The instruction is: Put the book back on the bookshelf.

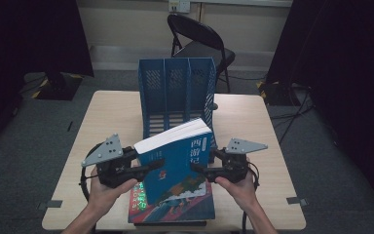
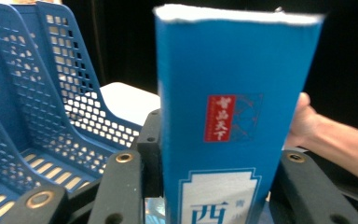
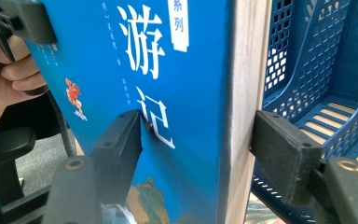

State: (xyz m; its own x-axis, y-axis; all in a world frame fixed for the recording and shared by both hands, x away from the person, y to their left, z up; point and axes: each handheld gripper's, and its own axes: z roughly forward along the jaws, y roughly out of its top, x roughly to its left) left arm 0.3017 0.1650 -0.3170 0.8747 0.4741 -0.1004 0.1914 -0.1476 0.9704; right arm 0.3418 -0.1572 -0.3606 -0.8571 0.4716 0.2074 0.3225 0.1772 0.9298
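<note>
Blue book sits in the centre of the high view, lifted above a second book flat on the table, just in front of the blue file rack. Your left gripper clamps its spine edge partway open, while your right gripper straddles the page edge, one pad on the cover and the other apart from the pages. You can read 西游记 on the cover and 智品天下 on the spine's red label.
</note>
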